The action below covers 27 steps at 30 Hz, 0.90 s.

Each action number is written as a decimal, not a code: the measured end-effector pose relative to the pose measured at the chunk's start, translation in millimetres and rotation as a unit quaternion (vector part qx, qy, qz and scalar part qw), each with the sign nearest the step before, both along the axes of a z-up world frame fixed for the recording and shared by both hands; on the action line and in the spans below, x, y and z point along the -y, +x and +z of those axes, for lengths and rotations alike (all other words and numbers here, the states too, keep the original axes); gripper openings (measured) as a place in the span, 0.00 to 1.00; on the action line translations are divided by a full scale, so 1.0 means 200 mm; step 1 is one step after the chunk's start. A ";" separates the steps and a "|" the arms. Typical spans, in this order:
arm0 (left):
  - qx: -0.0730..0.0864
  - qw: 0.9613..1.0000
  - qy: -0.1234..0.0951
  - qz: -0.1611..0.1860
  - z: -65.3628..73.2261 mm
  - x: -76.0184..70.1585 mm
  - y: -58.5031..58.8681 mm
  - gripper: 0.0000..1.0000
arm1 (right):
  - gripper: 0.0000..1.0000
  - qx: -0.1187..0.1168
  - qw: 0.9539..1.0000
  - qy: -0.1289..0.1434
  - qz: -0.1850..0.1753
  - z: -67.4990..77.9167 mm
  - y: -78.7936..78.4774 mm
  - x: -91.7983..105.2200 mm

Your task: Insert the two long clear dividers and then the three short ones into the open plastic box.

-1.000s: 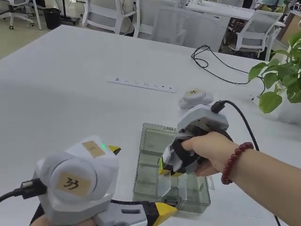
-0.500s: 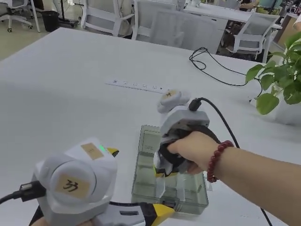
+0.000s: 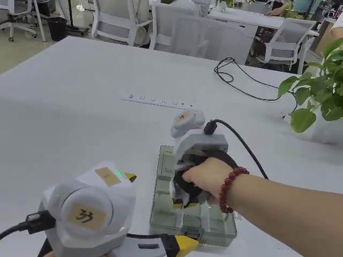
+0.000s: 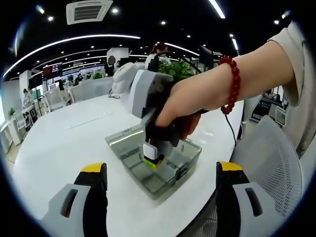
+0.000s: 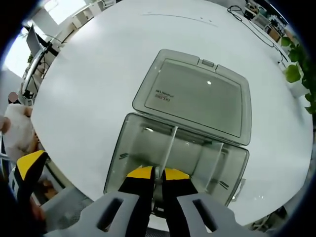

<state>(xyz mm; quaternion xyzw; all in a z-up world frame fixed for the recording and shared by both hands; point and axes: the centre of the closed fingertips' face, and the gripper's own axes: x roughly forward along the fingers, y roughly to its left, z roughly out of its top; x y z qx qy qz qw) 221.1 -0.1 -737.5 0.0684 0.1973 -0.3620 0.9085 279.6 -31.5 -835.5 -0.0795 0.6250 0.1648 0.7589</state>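
Note:
The open clear plastic box (image 5: 129, 148) lies on the white table with its lid (image 5: 197, 96) folded flat behind it. My right gripper (image 5: 156, 176) is shut on a clear divider (image 5: 168, 147) that stands upright inside the box, running toward the lid hinge. To its right in the box stands a second clear divider (image 5: 216, 160). In the head view the right gripper (image 3: 181, 202) reaches down into the box (image 3: 228, 233). My left gripper (image 4: 161, 168) is open and empty, held in front of the box (image 4: 190, 160), with its body low and near in the head view (image 3: 156, 210).
A white power strip (image 3: 158, 100) lies farther back on the table (image 3: 80, 107). A black cable (image 3: 236, 80) loops at the back right. A green plant (image 3: 316, 88) stands at the right edge. Office chairs (image 3: 115, 21) line the far side.
The right gripper has moved left across the box with the divider and sits lower in it. The left gripper has stayed where it was.

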 end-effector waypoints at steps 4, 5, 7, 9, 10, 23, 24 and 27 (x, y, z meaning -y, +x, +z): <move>0.001 1.000 0.002 0.002 0.00 -0.01 0.00 0.93 | 0.07 0.007 1.000 -0.003 -0.006 -0.03 0.00 0.01; 0.001 1.000 0.002 0.002 0.00 -0.01 0.00 0.93 | 0.07 0.008 1.000 -0.002 -0.006 -0.03 0.00 0.00; 0.003 1.000 0.001 0.004 0.00 -0.01 0.00 0.93 | 0.07 0.013 1.000 -0.003 -0.003 -0.02 0.00 0.00; 0.002 1.000 0.001 0.004 0.00 -0.01 0.00 0.93 | 0.07 0.012 1.000 0.000 -0.007 -0.02 0.01 0.00; 0.001 1.000 0.002 0.005 0.00 -0.02 0.00 0.93 | 0.07 0.012 1.000 0.002 -0.010 -0.02 0.01 0.00; 0.001 1.000 0.004 0.017 0.01 -0.05 0.02 0.93 | 0.18 0.034 0.995 0.091 -0.020 0.00 0.03 -0.04; 0.001 1.000 0.005 0.018 0.01 -0.05 0.02 0.93 | 0.20 0.037 0.994 0.097 -0.020 0.01 0.04 -0.05; 0.001 1.000 0.006 0.022 0.01 -0.05 0.02 0.93 | 0.23 0.049 0.993 0.107 -0.003 0.03 0.05 -0.07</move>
